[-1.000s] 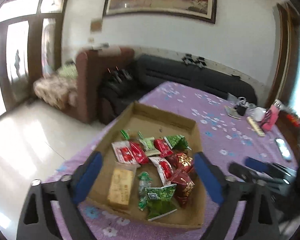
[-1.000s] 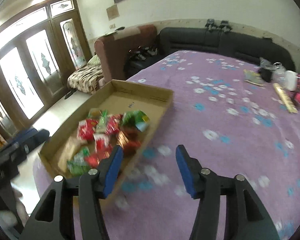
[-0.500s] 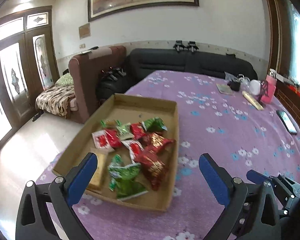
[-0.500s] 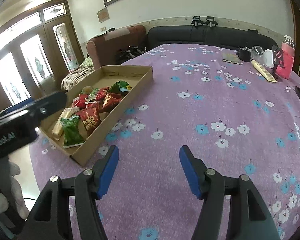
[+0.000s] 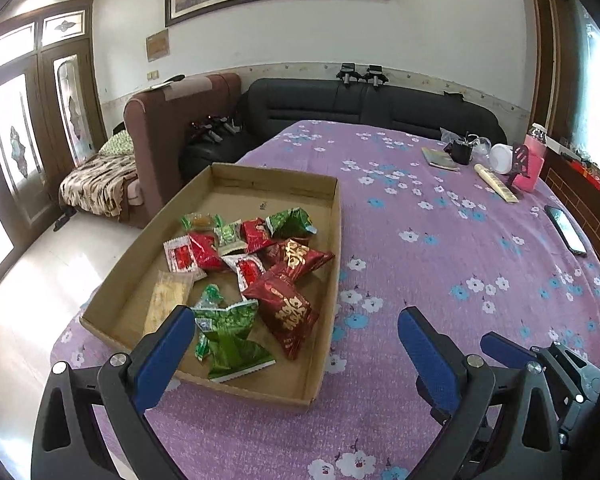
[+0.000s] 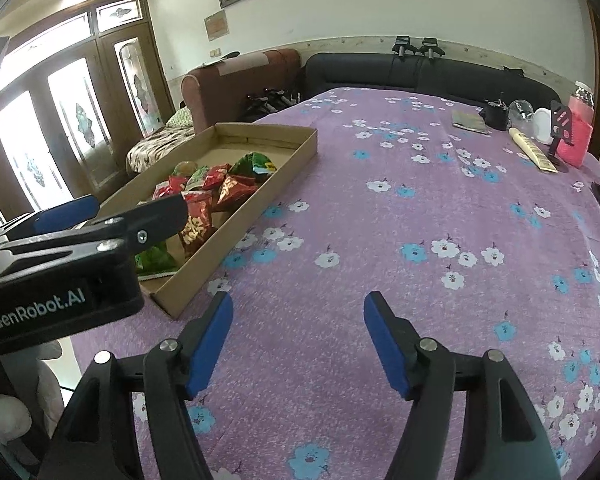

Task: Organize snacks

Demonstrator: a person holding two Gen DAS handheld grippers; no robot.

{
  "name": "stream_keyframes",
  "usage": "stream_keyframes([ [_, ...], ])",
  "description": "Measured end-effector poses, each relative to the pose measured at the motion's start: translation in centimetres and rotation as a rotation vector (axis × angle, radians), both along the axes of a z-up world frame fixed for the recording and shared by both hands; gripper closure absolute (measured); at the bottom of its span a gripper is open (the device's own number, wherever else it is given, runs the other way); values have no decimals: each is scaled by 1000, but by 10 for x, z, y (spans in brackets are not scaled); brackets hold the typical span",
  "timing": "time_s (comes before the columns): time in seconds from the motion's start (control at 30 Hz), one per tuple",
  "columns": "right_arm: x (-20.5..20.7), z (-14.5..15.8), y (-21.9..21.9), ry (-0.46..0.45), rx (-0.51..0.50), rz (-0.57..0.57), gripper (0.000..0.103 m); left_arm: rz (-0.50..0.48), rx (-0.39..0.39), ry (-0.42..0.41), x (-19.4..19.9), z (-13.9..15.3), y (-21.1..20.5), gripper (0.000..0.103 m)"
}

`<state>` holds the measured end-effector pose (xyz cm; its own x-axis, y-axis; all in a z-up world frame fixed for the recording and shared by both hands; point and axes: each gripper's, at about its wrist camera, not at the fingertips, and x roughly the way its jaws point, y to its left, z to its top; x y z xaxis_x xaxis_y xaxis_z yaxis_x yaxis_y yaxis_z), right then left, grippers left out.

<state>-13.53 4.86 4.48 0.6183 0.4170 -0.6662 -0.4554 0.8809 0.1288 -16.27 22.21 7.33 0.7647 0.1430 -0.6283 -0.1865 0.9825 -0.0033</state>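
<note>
The snack packets [image 5: 256, 276] lie heaped in the near half of the cardboard tray [image 5: 336, 240] on the purple cloth [image 5: 440, 240]; they look light, crinkly and slippery, best pinched by a sealed end. The tray's long axis runs away from the cameras. Left tongs [image 5: 292, 344] and right tongs [image 6: 298, 344] both gape wide, holding nothing.

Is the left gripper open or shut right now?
Open: the left gripper holds nothing, its blue pads spread wide above the cardboard tray.
</note>
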Motion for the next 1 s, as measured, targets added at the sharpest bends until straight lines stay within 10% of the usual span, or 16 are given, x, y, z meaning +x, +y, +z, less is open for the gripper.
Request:
stream_keyframes([
  [1.0, -8, -4, 19, -8, -44, 21, 33, 19, -73, -29, -16, -3, 20, 0],
])
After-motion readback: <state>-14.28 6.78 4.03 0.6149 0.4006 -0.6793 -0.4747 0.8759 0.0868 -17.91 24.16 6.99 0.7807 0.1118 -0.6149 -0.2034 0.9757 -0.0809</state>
